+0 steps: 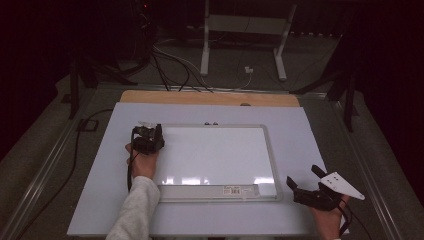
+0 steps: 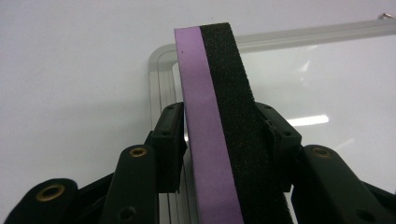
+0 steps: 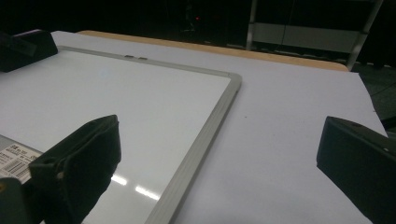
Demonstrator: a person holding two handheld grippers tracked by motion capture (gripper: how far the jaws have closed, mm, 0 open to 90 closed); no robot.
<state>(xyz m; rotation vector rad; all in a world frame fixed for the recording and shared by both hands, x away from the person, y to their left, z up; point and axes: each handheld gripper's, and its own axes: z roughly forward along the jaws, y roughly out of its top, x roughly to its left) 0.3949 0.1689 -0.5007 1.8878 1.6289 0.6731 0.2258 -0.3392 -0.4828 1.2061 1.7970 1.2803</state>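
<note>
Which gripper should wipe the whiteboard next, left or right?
Left. The left gripper already clamps the eraser over the whiteboard's far-left corner; the right gripper sits open and empty beside its near-right edge.

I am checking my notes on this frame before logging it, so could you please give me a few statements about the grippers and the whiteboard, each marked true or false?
1. The left gripper is clamped on a purple and black eraser. True.
2. The right gripper holds a marker. False: its jaws stand wide apart with nothing between them.
3. The eraser is at the whiteboard's far left corner. True.
4. The whiteboard is covered in writing. False: its surface looks blank, with just light reflections.
5. The right gripper is above the middle of the whiteboard. False: it is off the board's near right corner, over the table.
</note>
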